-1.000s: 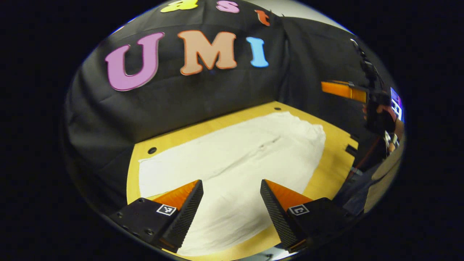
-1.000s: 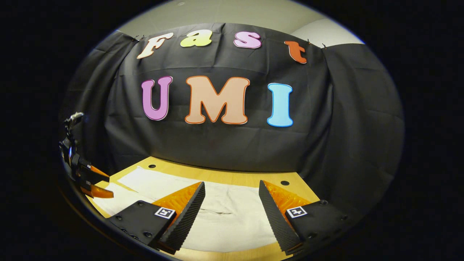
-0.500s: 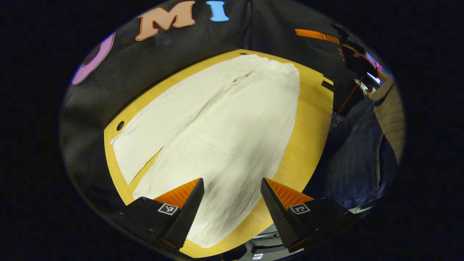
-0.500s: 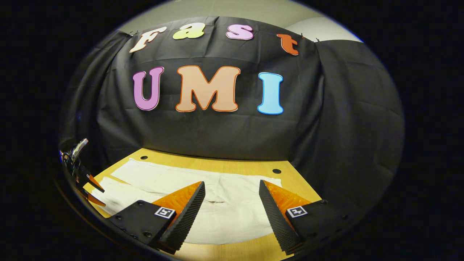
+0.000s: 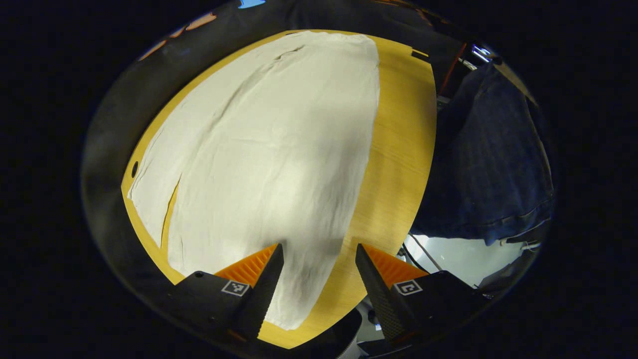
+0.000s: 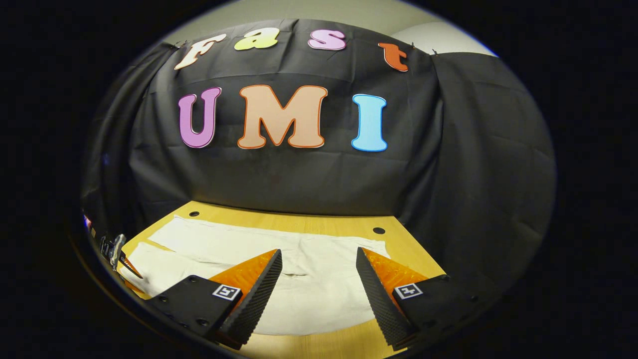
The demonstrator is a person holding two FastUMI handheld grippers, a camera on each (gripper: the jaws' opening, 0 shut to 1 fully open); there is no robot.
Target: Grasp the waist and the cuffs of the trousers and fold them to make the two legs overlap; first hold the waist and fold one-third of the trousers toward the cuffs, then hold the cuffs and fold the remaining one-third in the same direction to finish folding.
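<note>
Pale cream cloth: trousers [image 5: 279, 149] spread flat on the yellow wooden table [image 5: 398, 149], both legs side by side, not yet overlapped. Seen from the left gripper [image 5: 319, 279], long axis running from 6 o'clock up to 12, cuffs near at hand, waist far off at the top. Near leg's cuff [image 5: 294, 304] right between and just below the left gripper's spread fingers (nothing held, no contact to be seen). Far leg's cuff out at about 9 o'clock, a thin strip of bare wood between the legs.

From the right gripper [image 6: 319, 289], trousers [image 6: 309, 279] lying crosswise, waist edge [image 6: 384, 244] at about 1 o'clock, legs trailing off toward 9. Fingers likewise wide apart and empty, hanging above the waist end. So: left nearer the cuffs, right nearer the waist. Probably a drop onto the near edge at each end, then a carry across toward the far leg.
</note>
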